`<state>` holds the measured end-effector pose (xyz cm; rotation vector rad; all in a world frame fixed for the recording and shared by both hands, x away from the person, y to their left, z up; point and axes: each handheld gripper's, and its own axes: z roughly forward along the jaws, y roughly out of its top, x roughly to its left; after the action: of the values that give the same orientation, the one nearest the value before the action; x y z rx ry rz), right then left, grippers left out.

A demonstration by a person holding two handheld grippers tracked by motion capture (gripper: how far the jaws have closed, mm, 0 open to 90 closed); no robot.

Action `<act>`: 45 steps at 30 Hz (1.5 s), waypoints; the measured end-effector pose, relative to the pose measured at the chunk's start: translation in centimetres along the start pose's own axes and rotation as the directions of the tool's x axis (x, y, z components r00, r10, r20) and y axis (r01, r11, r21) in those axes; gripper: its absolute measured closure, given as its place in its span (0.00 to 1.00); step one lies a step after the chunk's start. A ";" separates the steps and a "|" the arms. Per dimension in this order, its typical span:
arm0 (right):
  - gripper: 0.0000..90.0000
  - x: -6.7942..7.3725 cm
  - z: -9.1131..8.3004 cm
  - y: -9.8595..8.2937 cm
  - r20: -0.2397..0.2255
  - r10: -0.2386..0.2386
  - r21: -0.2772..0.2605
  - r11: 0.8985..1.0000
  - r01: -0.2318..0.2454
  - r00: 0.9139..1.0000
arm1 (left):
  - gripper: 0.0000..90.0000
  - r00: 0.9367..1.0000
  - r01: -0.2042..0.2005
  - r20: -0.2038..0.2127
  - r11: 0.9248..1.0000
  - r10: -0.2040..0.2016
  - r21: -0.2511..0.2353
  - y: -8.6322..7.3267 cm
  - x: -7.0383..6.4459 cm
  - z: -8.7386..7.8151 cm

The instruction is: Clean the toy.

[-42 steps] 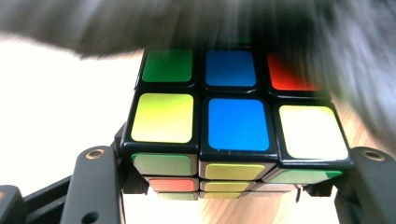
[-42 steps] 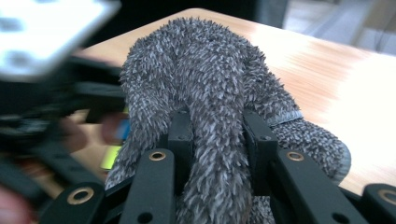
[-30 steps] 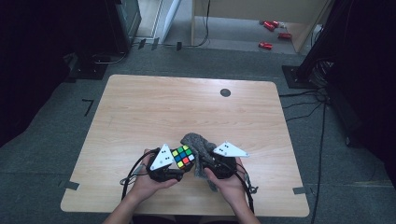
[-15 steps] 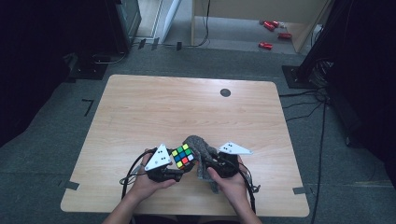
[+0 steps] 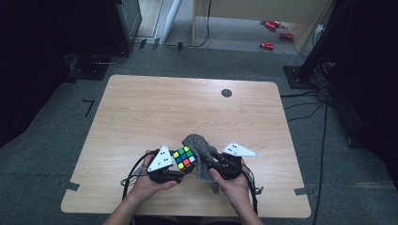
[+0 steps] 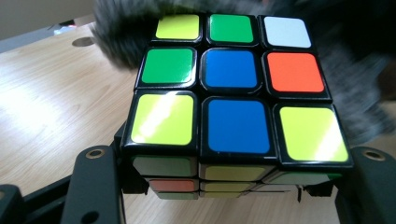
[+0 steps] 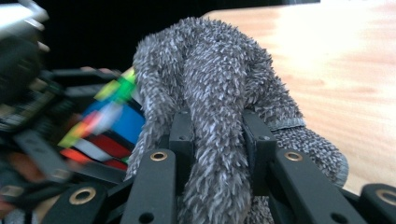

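The left gripper [image 5: 180, 169] holds a puzzle cube [image 5: 184, 158] clamped between its 2 black jaws, the cube's top face toward its own camera showing 9 stickers in yellow, green, white, blue and orange. The right gripper [image 5: 210, 161] has its jaws pinched on a fold of a grey fuzzy cloth [image 5: 201, 152], which bunches up over and ahead of the jaws and drapes against the cube's far side. Both tools sit close together over the near edge of the wooden table [image 5: 178, 108], the cube just left of the right gripper.
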<state>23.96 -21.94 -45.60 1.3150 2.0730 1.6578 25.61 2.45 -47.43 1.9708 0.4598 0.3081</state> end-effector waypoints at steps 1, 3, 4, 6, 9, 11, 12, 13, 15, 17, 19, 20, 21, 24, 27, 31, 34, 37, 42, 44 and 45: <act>0.79 0.0 0.0 0.0 0.000 0.000 0.000 1.000 0.000 1.000 | 0.39 1.000 0.000 0.000 1.000 0.000 0.000 0.0 0.0 0.0; 0.79 0.7 -0.4 0.6 -0.029 -0.024 -0.036 0.999 0.023 0.999 | 0.39 1.000 -0.013 -0.002 1.000 0.013 0.024 -0.2 -0.1 0.3; 0.79 1.2 -0.5 0.8 -0.019 -0.054 -0.044 0.998 0.053 0.998 | 0.39 1.000 -0.008 0.002 1.000 0.008 0.024 -0.2 -0.2 0.4; 0.78 1.2 -0.4 0.7 -0.012 -0.062 -0.043 0.997 0.061 0.998 | 0.39 1.000 -0.013 -0.001 1.000 0.013 0.023 -0.2 -0.2 0.3; 0.78 0.1 0.4 -0.1 0.028 -0.021 0.024 1.000 0.020 0.999 | 0.39 1.000 -0.003 0.009 1.000 0.003 -0.010 0.1 -0.1 -0.1; 0.78 -0.2 0.6 -0.4 0.033 -0.014 0.039 0.999 0.012 0.999 | 0.39 1.000 0.003 0.009 1.000 -0.003 -0.015 0.2 0.1 -0.3; 0.78 -0.4 0.6 -0.5 0.026 -0.001 0.041 0.999 0.000 1.000 | 0.39 1.000 0.006 0.009 1.000 -0.006 -0.015 0.1 0.1 -0.3; 0.78 -0.4 0.4 -0.4 0.019 0.000 0.036 0.999 -0.001 1.000 | 0.39 1.000 0.011 0.005 1.000 -0.011 -0.010 0.1 0.2 -0.2; 0.78 0.6 -0.4 0.6 -0.029 -0.020 -0.021 1.000 0.020 0.999 | 0.39 1.000 0.016 0.001 1.000 -0.016 0.016 -0.2 0.1 0.2; 0.78 1.2 -0.7 1.0 -0.030 -0.049 -0.040 0.998 0.048 0.998 | 0.39 1.000 0.012 0.003 1.000 -0.012 0.016 -0.2 0.0 0.3; 0.78 1.3 -0.7 1.0 -0.023 -0.053 -0.040 0.998 0.052 0.998 | 0.39 1.000 0.007 0.002 1.000 -0.007 0.005 0.0 -0.2 0.2; 0.78 0.8 -0.4 0.7 -0.020 -0.030 -0.031 0.999 0.030 0.999 | 0.39 1.000 0.001 -0.022 1.000 -0.001 -0.017 0.2 -0.2 -0.2; 0.78 0.8 -0.4 0.7 -0.020 -0.030 -0.031 0.999 0.030 0.999 | 0.39 1.000 0.001 -0.022 1.000 -0.001 -0.017 0.2 -0.2 -0.2; 0.78 -0.3 0.3 -0.1 0.022 0.030 0.053 0.998 -0.031 0.999 | 0.39 0.999 0.034 -0.037 0.999 -0.035 -0.020 0.3 0.4 -0.6; 0.78 -0.3 0.1 0.2 0.000 0.047 0.050 0.998 -0.047 0.999 | 0.39 0.998 0.054 -0.023 0.999 -0.054 -0.007 0.1 0.7 -0.4; 0.78 1.2 -0.7 1.3 -0.031 -0.005 -0.005 1.000 0.005 0.999 | 0.39 1.000 0.025 0.005 1.000 -0.025 0.009 0.0 -0.1 0.1; 0.79 0.9 -0.6 1.1 -0.022 -0.001 -0.011 1.000 0.001 1.000 | 0.39 1.000 0.010 0.011 1.000 -0.010 0.009 0.3 -0.3 0.1; 0.79 0.1 0.1 0.0 0.031 0.000 0.021 1.000 -0.001 1.000 | 0.39 0.999 0.044 0.013 0.999 -0.044 -0.011 0.6 0.2 -0.4; 0.79 1.1 -0.5 0.9 0.002 -0.026 -0.012 1.000 0.026 1.000 | 0.39 0.997 0.071 0.021 0.997 -0.071 -0.008 0.3 0.5 -0.3; 0.79 1.4 -0.7 1.1 -0.005 -0.031 -0.027 0.999 0.031 1.000 | 0.39 0.998 0.062 0.030 0.998 -0.062 0.000 0.2 0.0 0.0; 0.79 1.5 -0.8 1.2 -0.001 -0.033 -0.035 0.999 0.033 0.999 | 0.39 0.998 0.050 0.031 0.999 -0.051 0.002 0.3 -0.3 0.2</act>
<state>23.21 -21.42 -43.69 1.2627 2.0457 1.6739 25.50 2.06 -47.27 1.9593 0.4888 0.2446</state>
